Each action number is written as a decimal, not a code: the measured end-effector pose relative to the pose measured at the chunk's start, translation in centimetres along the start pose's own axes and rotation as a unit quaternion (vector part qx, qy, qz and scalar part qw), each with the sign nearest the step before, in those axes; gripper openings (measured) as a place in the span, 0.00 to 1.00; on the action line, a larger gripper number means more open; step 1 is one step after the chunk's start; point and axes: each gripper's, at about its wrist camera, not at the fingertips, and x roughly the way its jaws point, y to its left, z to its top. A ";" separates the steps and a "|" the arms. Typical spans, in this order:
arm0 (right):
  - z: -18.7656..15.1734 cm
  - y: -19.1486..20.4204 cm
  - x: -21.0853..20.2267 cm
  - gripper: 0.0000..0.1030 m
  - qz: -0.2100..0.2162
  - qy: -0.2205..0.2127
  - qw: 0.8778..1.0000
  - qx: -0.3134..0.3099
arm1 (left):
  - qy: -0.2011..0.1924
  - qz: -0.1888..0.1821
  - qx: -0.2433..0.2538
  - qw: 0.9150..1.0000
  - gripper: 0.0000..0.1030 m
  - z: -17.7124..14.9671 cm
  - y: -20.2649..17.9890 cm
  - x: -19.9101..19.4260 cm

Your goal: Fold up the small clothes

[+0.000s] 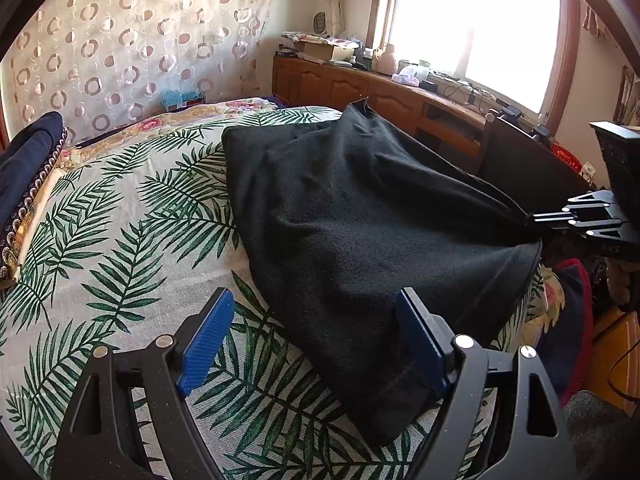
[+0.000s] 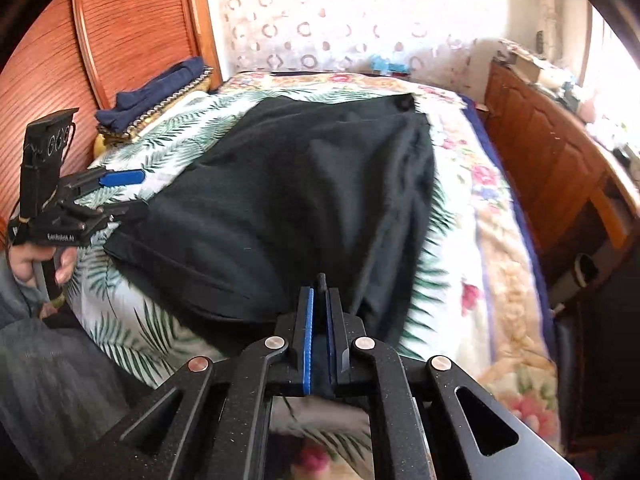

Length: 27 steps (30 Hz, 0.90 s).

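Bed with palm-leaf sheet (image 1: 120, 248) carries a black fleece garment (image 1: 340, 220), spread from centre toward 4 o'clock in the left wrist view. Right gripper (image 2: 319, 300) is clamped on the garment's near hem at 6 o'clock. Left gripper (image 1: 316, 336) is released, jaws wide, one finger over the sheet, one over the fleece.

— Where does the garment (image 1: 352, 216) lie?
— On the bed (image 1: 120, 248), spread across its middle. The folded clothes (image 1: 24, 160) sit at the headboard (image 2: 132, 28) end.
— And the tools?
— The left tool (image 1: 316, 340) straddles the garment's near edge; the right tool (image 2: 319, 320) pinches its corner. The cabinet (image 1: 360, 88) stands beyond the bed, under the window (image 1: 472, 20).
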 end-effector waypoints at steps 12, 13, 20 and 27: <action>-0.4 -0.4 -0.4 0.03 -0.023 0.013 0.999 0.023 | 0.012 0.002 -0.001 1.000 0.81 -0.2 0.0 0.2; -0.4 -0.5 -0.7 0.03 -0.023 0.006 0.999 0.025 | 0.012 0.003 -0.002 1.000 0.81 -0.3 0.1 0.1; -0.1 -0.8 -0.5 0.29 -0.038 -0.014 0.998 0.046 | 0.008 0.010 -0.006 1.000 0.81 -0.6 0.6 -0.5; 0.1 -0.8 -0.9 0.30 -0.036 -0.045 0.997 0.051 | 0.008 0.014 -0.012 1.000 0.81 -1.0 1.1 -0.9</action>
